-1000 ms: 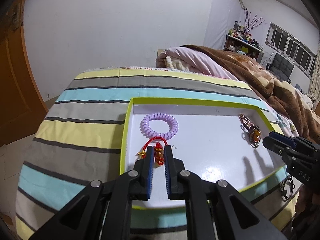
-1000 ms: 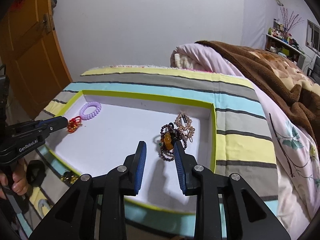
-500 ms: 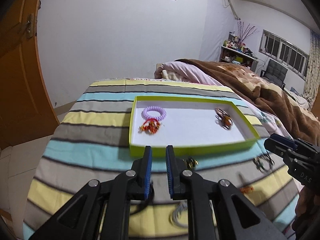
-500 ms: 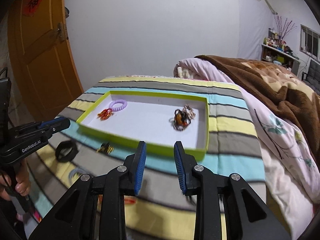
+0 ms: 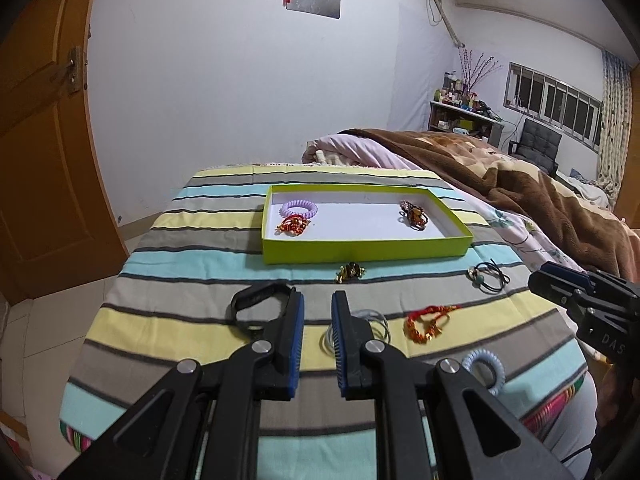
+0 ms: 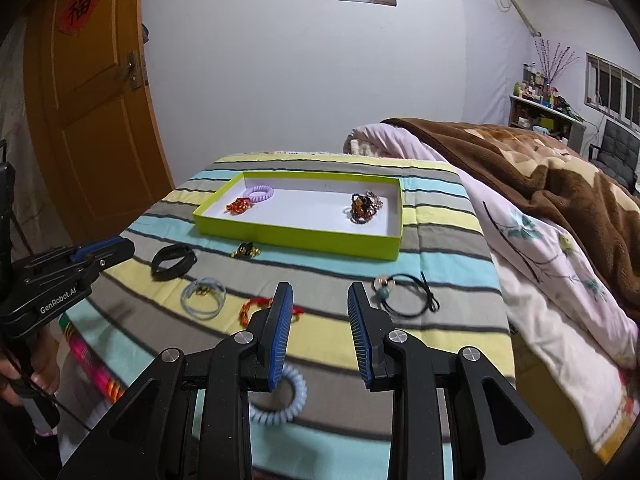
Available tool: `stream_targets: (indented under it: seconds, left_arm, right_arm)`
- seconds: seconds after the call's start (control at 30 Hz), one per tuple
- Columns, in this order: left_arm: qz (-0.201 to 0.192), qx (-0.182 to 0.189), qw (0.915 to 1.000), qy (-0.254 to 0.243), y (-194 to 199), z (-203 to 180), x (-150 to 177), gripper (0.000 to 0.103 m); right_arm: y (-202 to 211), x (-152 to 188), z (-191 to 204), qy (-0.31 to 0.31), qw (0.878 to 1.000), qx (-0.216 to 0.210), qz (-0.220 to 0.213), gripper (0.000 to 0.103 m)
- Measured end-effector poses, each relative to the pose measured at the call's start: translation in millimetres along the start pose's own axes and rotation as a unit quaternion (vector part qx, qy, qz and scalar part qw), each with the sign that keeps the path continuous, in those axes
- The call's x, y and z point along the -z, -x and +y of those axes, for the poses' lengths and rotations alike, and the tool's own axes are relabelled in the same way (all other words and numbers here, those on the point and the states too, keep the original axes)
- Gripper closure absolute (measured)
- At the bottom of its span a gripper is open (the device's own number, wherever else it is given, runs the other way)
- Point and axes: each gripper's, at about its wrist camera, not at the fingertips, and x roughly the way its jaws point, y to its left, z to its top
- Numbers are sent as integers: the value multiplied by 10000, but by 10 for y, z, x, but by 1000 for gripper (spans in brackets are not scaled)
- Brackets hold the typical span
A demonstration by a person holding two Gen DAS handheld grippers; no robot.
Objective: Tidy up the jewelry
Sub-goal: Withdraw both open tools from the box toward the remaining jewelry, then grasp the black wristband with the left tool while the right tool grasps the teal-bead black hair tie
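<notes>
Left wrist view, left tool (image 5: 317, 312): lower centre of the frame, fingers spread a little with nothing between them, hanging over the striped cover (image 5: 192, 320).
Left wrist view, tray (image 5: 360, 252): green-walled, middle of the frame; it already holds a purple coil tie (image 5: 299, 209) and red charm (image 5: 294, 225) at its left end and a dark bead cluster (image 5: 413, 215) at its right, likely sorted by kind.
Left wrist view, loose pieces: black band (image 5: 256, 300), gold clip (image 5: 351, 272), clear ring ties (image 5: 376, 326), red bracelet (image 5: 426, 322) and a black elastic (image 5: 490, 276) lie outside the tray, waiting.
Right wrist view, right tool (image 6: 319, 308): lower centre, fingers wide apart and empty, held back from the tray, probably to choose a next piece.
Right wrist view, nearest candidates: the black elastic (image 6: 408, 292) just right of the fingers, the red bracelet (image 6: 256, 308) just left.
Right wrist view, blue coil tie (image 6: 280, 400): bottom of the frame, partly hidden under the tool.
</notes>
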Motion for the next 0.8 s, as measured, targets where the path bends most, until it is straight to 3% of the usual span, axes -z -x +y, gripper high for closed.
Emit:
stream_targets:
  seconds: [0.27, 0.8]
  left_arm:
    - [-24, 38, 9999, 103, 171, -1, 119, 88]
    - [-36, -26, 9999, 148, 217, 19, 170, 88]
  right_arm:
    - [223, 158, 79, 98, 9999, -14, -33, 74]
    - [274, 183, 70, 97, 9999, -79, -91, 74]
